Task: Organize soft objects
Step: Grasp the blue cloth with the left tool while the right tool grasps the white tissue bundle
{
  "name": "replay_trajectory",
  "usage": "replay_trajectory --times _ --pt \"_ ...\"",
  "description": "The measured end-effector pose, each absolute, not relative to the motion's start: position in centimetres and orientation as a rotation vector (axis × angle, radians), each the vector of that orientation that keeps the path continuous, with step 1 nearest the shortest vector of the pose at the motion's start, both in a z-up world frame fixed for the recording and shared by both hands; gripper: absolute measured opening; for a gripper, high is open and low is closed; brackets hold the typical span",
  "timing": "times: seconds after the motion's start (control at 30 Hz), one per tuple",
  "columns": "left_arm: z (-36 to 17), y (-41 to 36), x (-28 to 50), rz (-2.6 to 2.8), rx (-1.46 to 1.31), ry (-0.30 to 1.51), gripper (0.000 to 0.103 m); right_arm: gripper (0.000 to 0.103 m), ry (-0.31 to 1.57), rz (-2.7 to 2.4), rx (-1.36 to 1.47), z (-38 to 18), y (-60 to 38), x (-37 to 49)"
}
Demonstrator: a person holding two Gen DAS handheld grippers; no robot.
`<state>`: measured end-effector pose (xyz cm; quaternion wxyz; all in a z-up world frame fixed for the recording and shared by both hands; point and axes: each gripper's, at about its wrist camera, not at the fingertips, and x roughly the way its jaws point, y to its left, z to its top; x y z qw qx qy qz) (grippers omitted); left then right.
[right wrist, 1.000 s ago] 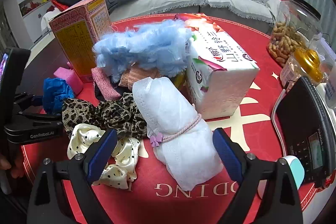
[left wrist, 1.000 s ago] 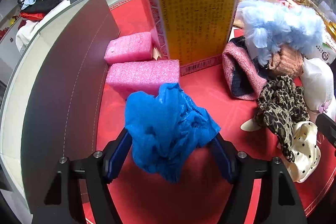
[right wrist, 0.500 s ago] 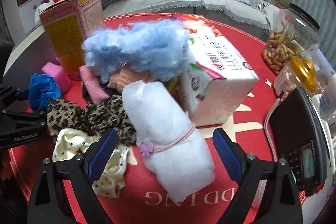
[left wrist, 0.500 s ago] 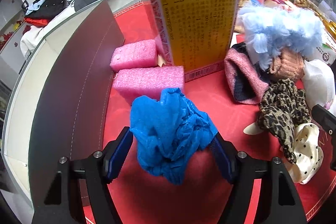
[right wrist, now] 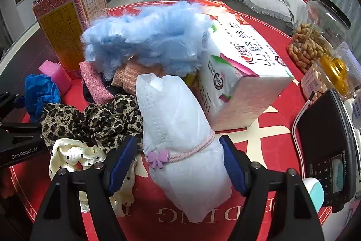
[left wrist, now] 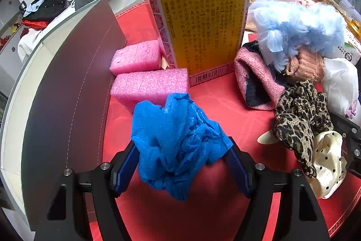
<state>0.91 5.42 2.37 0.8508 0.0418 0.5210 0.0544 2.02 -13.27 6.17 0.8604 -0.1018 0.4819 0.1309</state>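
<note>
My left gripper [left wrist: 181,146] is shut on a crumpled blue plastic cover [left wrist: 176,132], held just above the red tablecloth [left wrist: 225,101] in front of two pink foam blocks [left wrist: 149,85]. In the right wrist view my right gripper [right wrist: 178,143] is closing around a white tissue bundle [right wrist: 176,119] tied with a pink cord and a purple bow. The bundle lies between the jaws; the left pad stands a little off it. Beside it lie a leopard-print cloth [right wrist: 94,121], a cream dotted cloth [right wrist: 72,155], light-blue fluff [right wrist: 144,37] and a pink knitted piece [right wrist: 94,83].
A tall red-and-yellow box [left wrist: 198,10] stands behind the foam blocks. A tissue pack [right wrist: 239,73] leans right of the fluff. Peanut jars [right wrist: 313,37] and a black radio [right wrist: 325,141] sit at the right edge. A grey board [left wrist: 67,87] borders the table at the left.
The right gripper's jaws have narrowed around the white bundle, which now sits deeper between them. The left gripper keeps its hold on the blue cover and has barely moved.
</note>
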Motion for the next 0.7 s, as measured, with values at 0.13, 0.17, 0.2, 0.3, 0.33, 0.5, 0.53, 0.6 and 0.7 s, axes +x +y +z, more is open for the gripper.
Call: replay_trajectory --times 0.13,0.17,0.2,0.3,0.33,0.5,0.53,0.6,0.7 --pt "2.3 5.5 0.9 0.121 0.086 1.101 0.075 0.077 1.011 0.274 -0.210 6.2 -13.0 1.6" --pt "2.2 5.5 1.0 0.125 0.087 1.104 0.075 0.075 1.012 0.274 -0.211 6.1 -13.0 1.6" --pt "2.2 5.5 1.0 0.125 0.084 1.102 0.071 0.066 1.016 0.273 -0.212 6.0 -13.0 1.6" --pt "2.4 5.6 1.0 0.095 0.073 1.097 0.042 0.055 1.035 0.280 -0.194 5.7 -13.1 1.5" --pt "2.5 5.6 1.1 0.081 0.070 1.099 0.042 0.053 1.036 0.280 -0.190 5.8 -13.2 1.5" --pt "2.6 5.1 0.6 0.071 0.089 1.100 0.040 0.050 1.041 0.283 -0.167 6.2 -13.4 1.0" --pt "2.6 5.1 0.5 0.071 0.088 1.101 0.040 0.050 1.041 0.284 -0.160 6.3 -13.5 0.7" --pt "2.8 5.0 0.2 0.068 0.092 1.099 0.040 0.050 1.039 0.283 -0.148 6.6 -13.7 0.4" --pt "2.9 4.6 -0.5 0.064 0.100 1.095 0.040 0.050 1.038 0.276 -0.130 7.0 -14.0 -0.2"
